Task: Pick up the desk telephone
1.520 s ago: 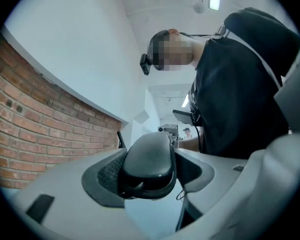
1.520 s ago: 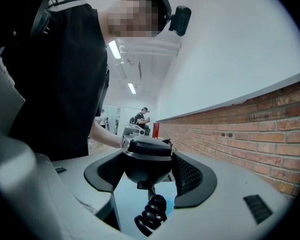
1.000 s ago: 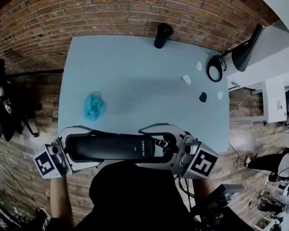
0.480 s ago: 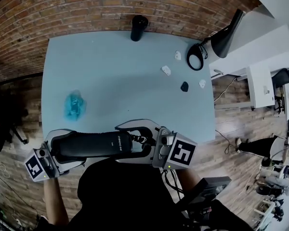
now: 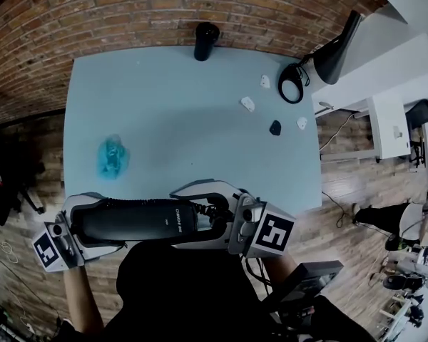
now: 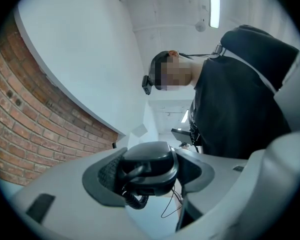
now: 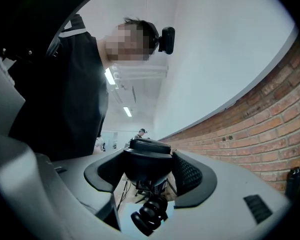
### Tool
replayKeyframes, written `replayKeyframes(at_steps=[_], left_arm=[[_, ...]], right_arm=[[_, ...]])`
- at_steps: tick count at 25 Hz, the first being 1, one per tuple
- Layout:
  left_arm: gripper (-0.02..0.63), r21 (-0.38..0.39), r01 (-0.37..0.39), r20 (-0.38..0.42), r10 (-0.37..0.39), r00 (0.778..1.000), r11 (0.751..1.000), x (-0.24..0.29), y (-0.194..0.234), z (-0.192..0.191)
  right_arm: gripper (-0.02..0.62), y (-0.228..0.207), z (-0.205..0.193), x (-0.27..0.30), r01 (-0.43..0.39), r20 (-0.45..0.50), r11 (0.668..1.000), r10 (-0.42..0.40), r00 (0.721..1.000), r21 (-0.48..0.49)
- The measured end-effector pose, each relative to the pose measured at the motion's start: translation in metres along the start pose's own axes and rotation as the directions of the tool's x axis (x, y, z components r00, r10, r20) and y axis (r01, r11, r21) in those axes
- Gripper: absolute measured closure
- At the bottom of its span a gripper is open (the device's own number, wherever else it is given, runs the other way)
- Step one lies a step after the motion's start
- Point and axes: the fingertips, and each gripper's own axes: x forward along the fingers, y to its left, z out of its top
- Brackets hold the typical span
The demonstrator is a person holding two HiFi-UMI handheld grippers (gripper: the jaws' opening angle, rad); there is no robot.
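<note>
The phone (image 5: 139, 221) between the jaws is black with small white print, and its coiled cord (image 7: 150, 214) is black too. The left gripper (image 5: 107, 221) and right gripper (image 5: 182, 219) are pale grey, with black dimpled pads inside the jaws; each cube carries black-and-white square markers. Beyond the jaws the desk (image 5: 185, 120) is plain pale blue. Ahead of the left jaws lies a teal wad (image 5: 113, 157). Far ahead of the right jaws stands a black cup (image 5: 205, 40), with three white bits (image 5: 248, 104) and one black bit (image 5: 274, 127) nearer. The wall (image 5: 128, 6) is red-brown brick with pale mortar lines; the floor (image 5: 21, 155) is brown wood planks. Behind the jaws, the person's top (image 5: 185, 291) is black
</note>
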Motion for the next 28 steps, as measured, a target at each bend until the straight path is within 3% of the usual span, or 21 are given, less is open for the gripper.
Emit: replayKeyframes(at_steps=[28], left_arm=[[0.31, -0.005, 0.0, -0.023, 0.0, 1.0, 1.0, -0.002, 0.008, -0.01]], right_arm=[[0.307, -0.007, -0.02, 0.0, 0.002, -0.107, 1.0, -0.005, 0.994, -0.026]])
